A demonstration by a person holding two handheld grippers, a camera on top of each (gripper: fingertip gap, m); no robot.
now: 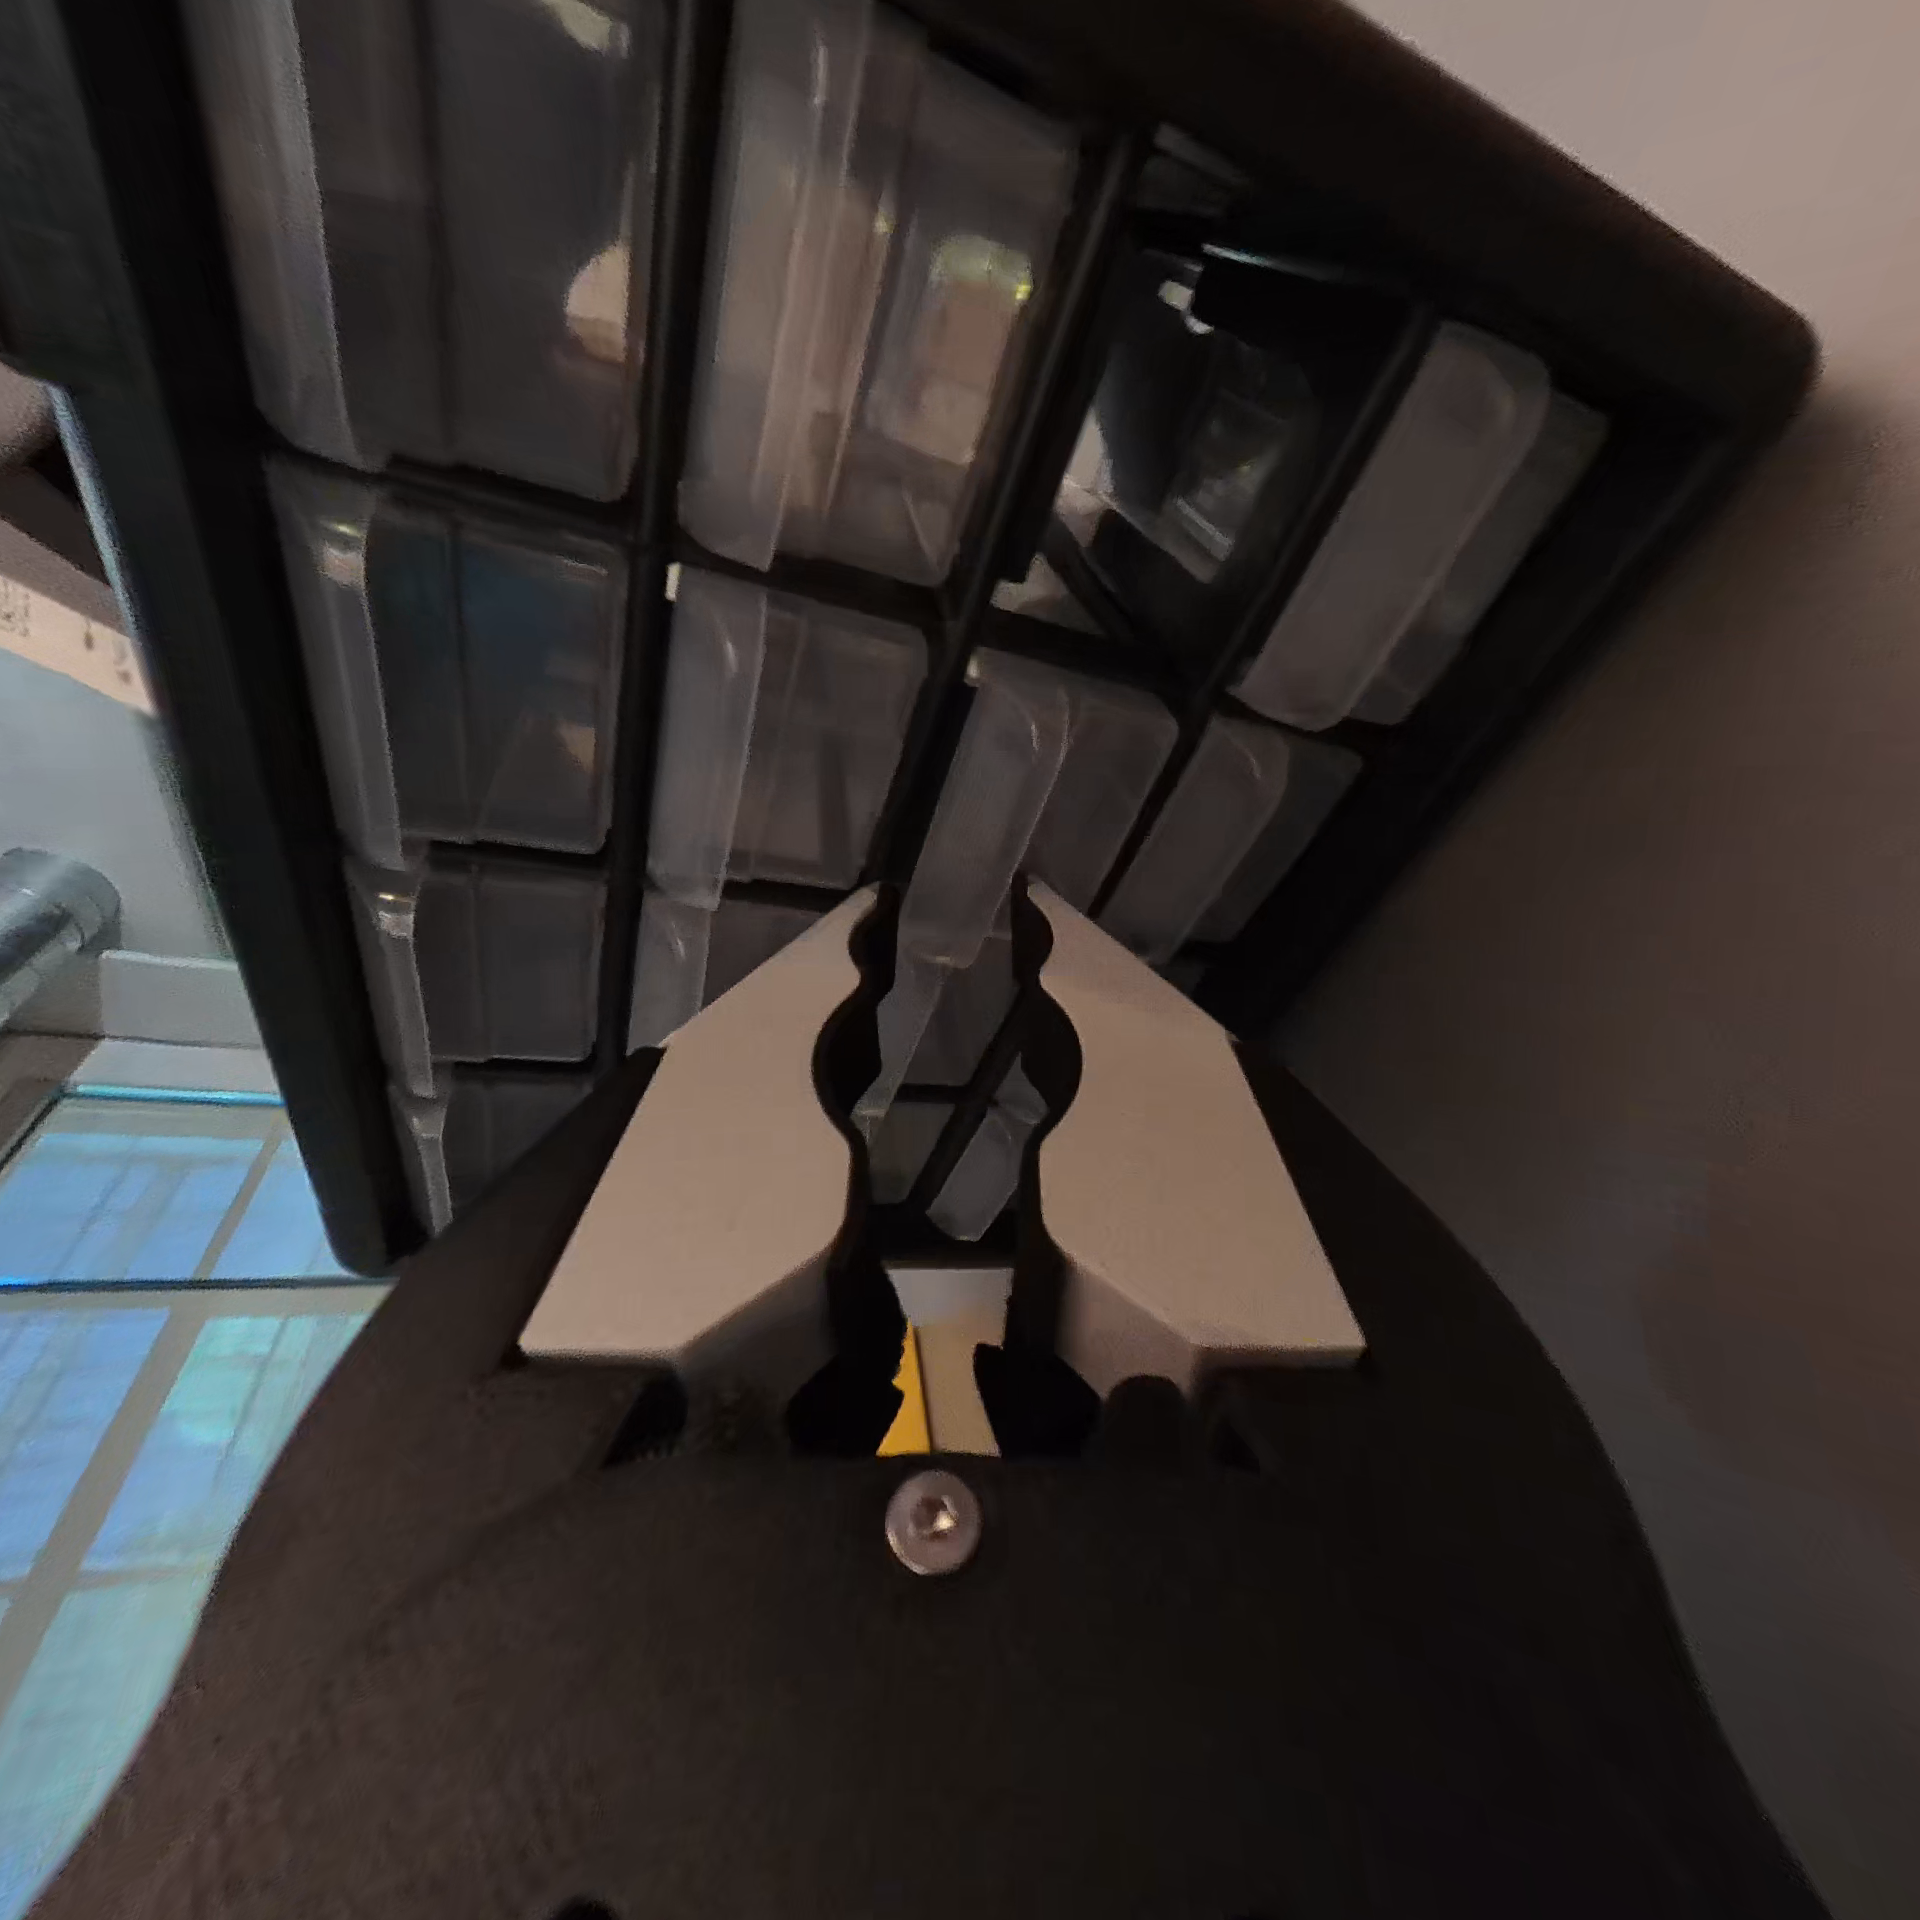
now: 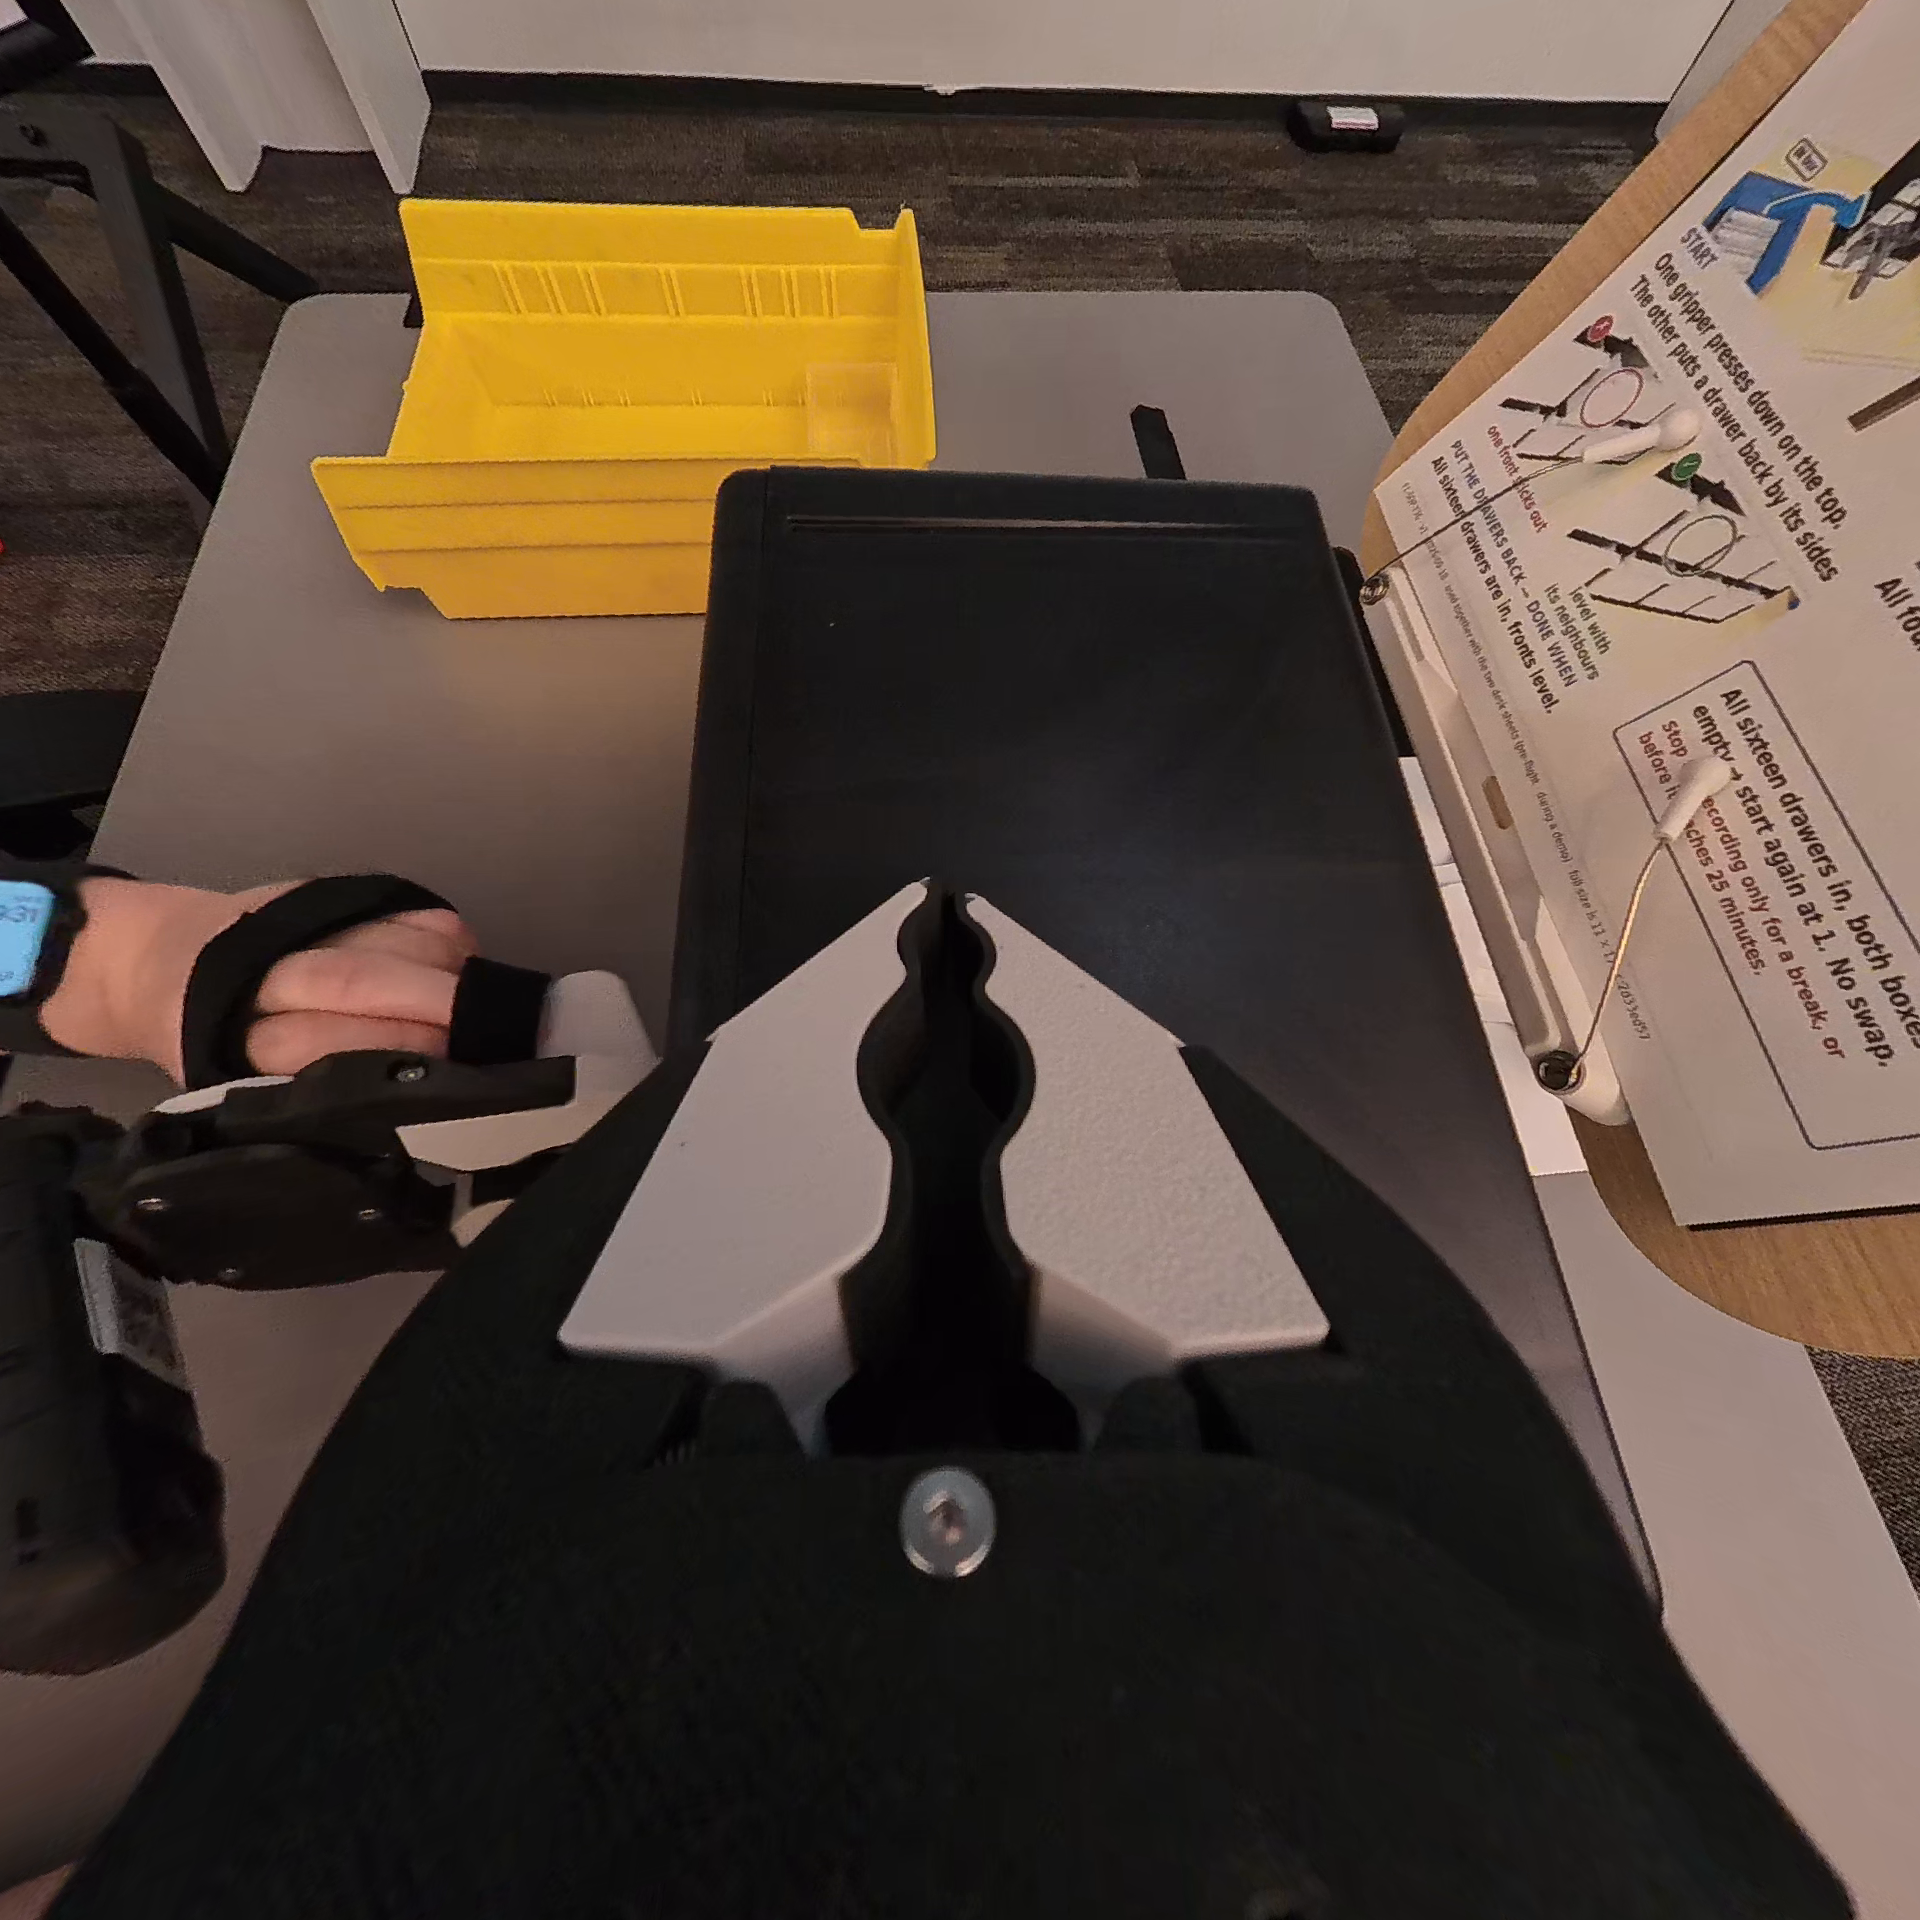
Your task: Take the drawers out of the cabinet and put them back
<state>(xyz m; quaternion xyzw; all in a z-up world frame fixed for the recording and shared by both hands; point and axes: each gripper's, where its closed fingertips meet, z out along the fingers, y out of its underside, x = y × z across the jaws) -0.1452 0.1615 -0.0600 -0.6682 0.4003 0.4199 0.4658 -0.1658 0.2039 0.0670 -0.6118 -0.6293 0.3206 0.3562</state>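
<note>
On the grey table (image 2: 436,727): black cabinet (image 2: 1039,727), long axis running away from right view | left gripper (image 1: 951,914) at its drawer face, fingers slightly apart around clear drawer (image 1: 987,821) handle, contact unclear | right gripper (image 2: 945,899) pressed together over cabinet top | yellow bin (image 2: 623,499) behind-left

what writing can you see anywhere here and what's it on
instruction sheet right of the black cabinet: readable print and diagrams, wording not repeated here
watch screen on the wrist: digits, not repeated
dark box on the floor: label too small to read
drawers, yellow bin: no writing seen
</note>
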